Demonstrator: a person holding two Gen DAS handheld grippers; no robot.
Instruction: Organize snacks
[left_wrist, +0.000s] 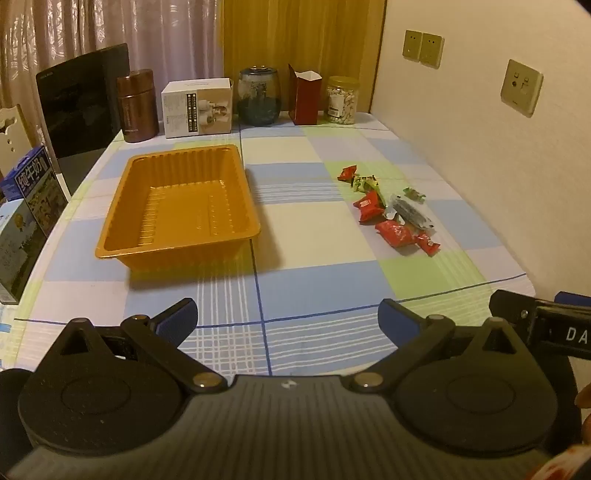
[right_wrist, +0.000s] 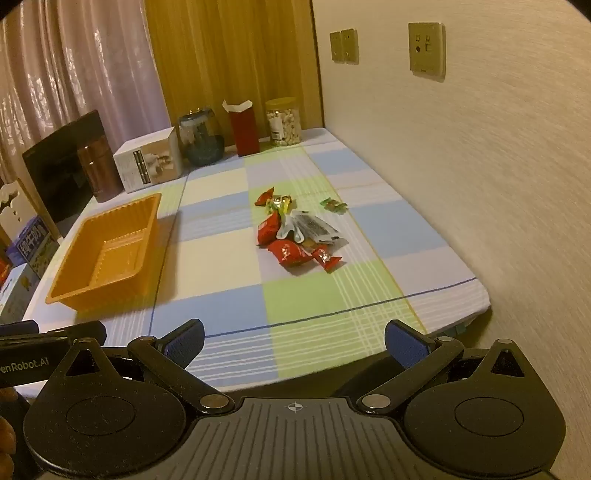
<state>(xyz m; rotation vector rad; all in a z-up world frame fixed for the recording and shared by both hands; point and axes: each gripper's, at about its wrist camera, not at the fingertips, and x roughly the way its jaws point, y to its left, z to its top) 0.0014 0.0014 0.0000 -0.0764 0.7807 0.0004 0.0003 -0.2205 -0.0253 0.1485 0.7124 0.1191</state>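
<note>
An empty orange plastic tray (left_wrist: 177, 251) stands on the checked tablecloth at the left; it also shows in the right wrist view (right_wrist: 74, 291). A small pile of wrapped snacks (left_wrist: 391, 214), red, green and silver-black packets, lies to the right near the wall; the pile also shows in the right wrist view (right_wrist: 299, 232). One green candy (right_wrist: 333, 205) lies a little apart. My left gripper (left_wrist: 288, 317) is open and empty above the table's near edge. My right gripper (right_wrist: 295, 341) is open and empty, also at the near edge, well short of the snacks.
Along the table's back stand a brown flask (left_wrist: 136, 105), a white box (left_wrist: 197, 107), a glass jar (left_wrist: 258, 96), a red carton (left_wrist: 304, 96) and a jar of nuts (left_wrist: 341, 99). Milk cartons (left_wrist: 33, 195) stand at the left edge. The wall (left_wrist: 498, 155) borders the right side.
</note>
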